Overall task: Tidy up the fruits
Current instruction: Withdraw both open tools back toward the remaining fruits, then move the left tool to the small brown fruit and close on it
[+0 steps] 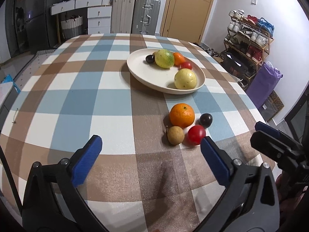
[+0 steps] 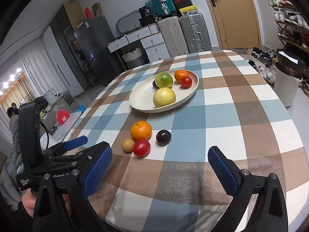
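Four loose fruits [image 2: 143, 138] just beyond both spread, empty tongs [image 2: 159, 171].

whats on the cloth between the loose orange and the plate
Nothing: in both wrist views only bare checked tablecloth lies between the loose orange and the plate.

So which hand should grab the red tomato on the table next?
Probably the left. The left gripper is open, and one blue fingertip sits right beside the red tomato. The right gripper is open too, but farther back from it.
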`<state>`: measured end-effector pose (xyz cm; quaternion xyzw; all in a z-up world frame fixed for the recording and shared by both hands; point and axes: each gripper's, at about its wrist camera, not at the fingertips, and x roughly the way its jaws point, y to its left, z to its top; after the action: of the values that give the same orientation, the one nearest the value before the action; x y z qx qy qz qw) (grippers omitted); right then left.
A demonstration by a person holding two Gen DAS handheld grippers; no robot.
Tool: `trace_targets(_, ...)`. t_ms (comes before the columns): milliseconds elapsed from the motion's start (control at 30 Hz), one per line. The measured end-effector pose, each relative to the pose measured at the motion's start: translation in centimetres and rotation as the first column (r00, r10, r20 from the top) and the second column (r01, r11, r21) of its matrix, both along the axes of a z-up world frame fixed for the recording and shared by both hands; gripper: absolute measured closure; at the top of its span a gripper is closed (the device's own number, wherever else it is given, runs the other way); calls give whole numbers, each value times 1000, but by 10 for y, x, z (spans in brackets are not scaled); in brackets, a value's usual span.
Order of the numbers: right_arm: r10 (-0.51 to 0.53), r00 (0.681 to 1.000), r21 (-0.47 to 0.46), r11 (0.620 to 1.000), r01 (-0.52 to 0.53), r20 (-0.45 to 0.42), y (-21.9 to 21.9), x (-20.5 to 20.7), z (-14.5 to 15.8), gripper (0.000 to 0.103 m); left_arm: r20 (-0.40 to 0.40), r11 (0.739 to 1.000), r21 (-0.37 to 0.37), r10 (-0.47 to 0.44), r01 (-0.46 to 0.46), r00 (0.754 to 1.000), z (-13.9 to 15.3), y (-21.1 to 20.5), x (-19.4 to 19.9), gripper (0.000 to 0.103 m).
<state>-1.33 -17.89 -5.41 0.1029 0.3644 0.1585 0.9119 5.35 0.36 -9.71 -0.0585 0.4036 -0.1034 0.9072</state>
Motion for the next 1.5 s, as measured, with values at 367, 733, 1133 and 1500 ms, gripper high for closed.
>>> trace_targets(367,5,1000,8,1000,-5,-18,-6,7,-9,2,-37,999,32,6,-5,999,-21,-5,17,1)
trace_targets(733,-8,999,26,1000,10,-48,-15,19,-19,2,-12,993,119,-21,22,1000,-26,-18,27,2)
trace_targets(1133,-21,999,40,999,23,-47,-21,19,-20,2,-66,993,65,-92,96,994,-32,-19,36,26)
trace_targets(1500,-18,999,40,999,20,-46,-22,19,-22,2,-69,985,40,-167,170,984,-32,-26,39,50)
